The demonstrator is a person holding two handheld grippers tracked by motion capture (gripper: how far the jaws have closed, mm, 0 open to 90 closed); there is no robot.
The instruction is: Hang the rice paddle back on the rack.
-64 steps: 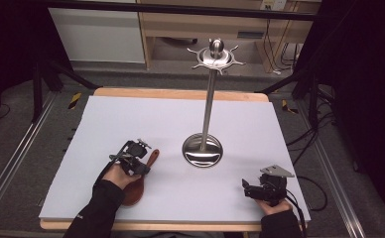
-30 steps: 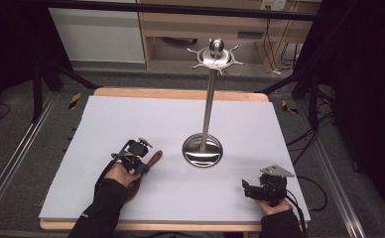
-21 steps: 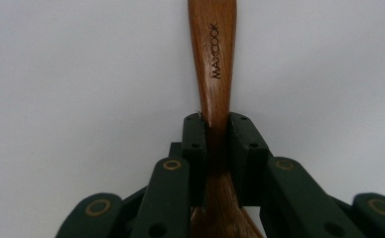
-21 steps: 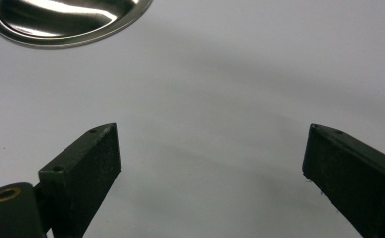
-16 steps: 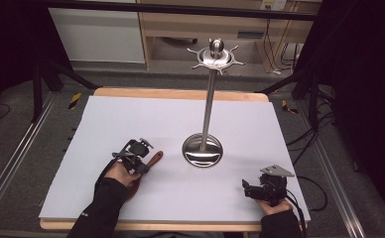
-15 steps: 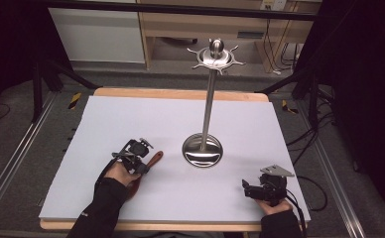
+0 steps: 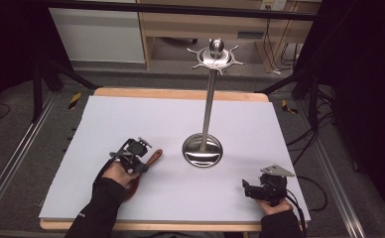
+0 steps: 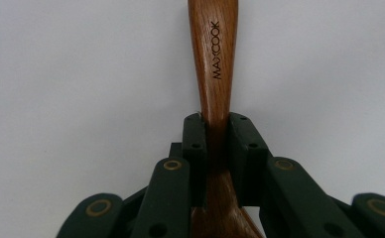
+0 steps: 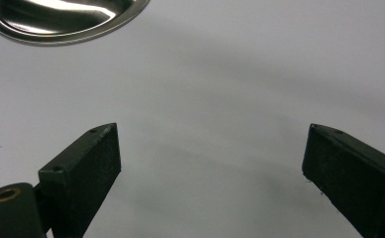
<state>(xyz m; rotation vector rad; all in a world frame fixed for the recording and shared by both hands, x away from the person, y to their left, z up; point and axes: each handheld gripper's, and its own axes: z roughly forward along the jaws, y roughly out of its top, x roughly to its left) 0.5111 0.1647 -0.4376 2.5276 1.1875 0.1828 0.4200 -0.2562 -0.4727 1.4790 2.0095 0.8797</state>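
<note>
Left gripper [image 8: 215, 134] clamped on brown wooden spoon handle [image 8: 214, 54]; right gripper [image 9: 210, 163] wide apart, empty.
Spoon prob. light, stiff, smooth varnish maybe slippery; narrow neck w/ firm hold is best.

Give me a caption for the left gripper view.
Left gripper shut on a wooden spoon handle marked MAXCOOK, over the white table.

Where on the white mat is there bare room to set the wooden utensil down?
The far half of the white mat, left of the steel stand, is bare, as is the near strip between the left gripper holding the wooden utensil and the right gripper. The stand's base crowds the middle.
</note>
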